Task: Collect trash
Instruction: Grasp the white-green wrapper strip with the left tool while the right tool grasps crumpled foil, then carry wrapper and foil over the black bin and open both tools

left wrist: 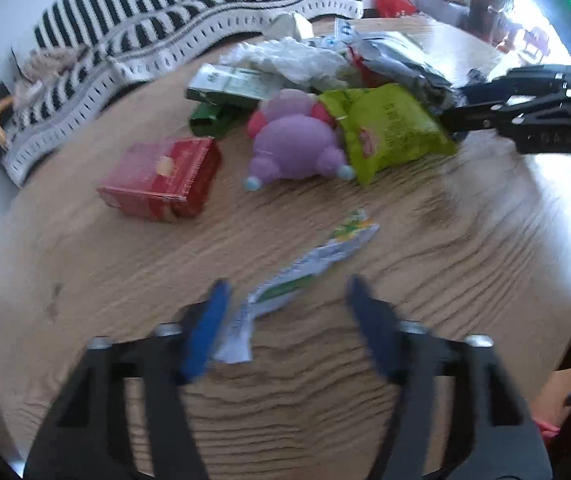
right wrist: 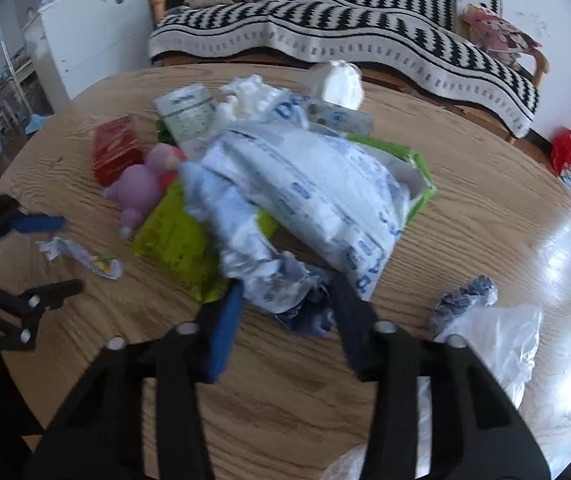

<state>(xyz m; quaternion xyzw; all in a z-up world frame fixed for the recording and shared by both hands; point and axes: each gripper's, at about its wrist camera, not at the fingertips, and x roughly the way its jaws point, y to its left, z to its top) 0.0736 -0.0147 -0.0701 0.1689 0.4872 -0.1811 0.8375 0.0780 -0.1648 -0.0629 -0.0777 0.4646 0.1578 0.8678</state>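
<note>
Blurred | left gripper fingers apart astride wrapper | right gripper grip on bag unclear

Daylight fills both views, bright and soft. A window blows out white at the upper right of the left wrist view, and glare whitens the table on its right side. Motion blur smears the wood grain and both views' foreground. Fisheye curves the edges into dark corners.
</note>
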